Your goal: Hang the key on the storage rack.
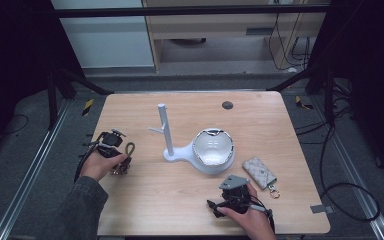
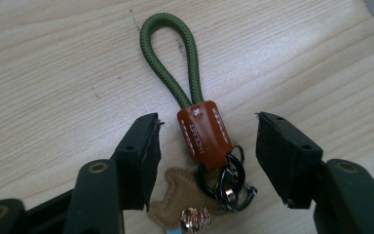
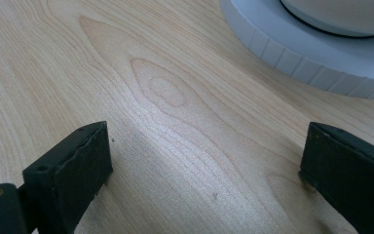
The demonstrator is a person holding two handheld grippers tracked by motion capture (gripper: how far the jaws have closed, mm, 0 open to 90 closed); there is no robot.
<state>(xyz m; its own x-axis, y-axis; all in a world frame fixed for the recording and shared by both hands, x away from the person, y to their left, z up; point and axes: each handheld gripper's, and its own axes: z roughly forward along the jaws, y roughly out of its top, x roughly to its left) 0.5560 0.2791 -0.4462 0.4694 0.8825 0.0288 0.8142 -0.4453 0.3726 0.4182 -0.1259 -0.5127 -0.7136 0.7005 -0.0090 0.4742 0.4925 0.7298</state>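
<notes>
Wooden table, with a white stand at centre. Right hand-held gripper near edge, jaws wide, empty. Left hand-held gripper part-open, pads apparently clear of the green-looped keychain lying between them at the table's left.

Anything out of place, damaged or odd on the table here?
Nothing stands out. The green-loop keychain lies flat between the left claw's open jaws, the patterned key pouch lies beside the white stand, and its bowl sits upright.
</notes>
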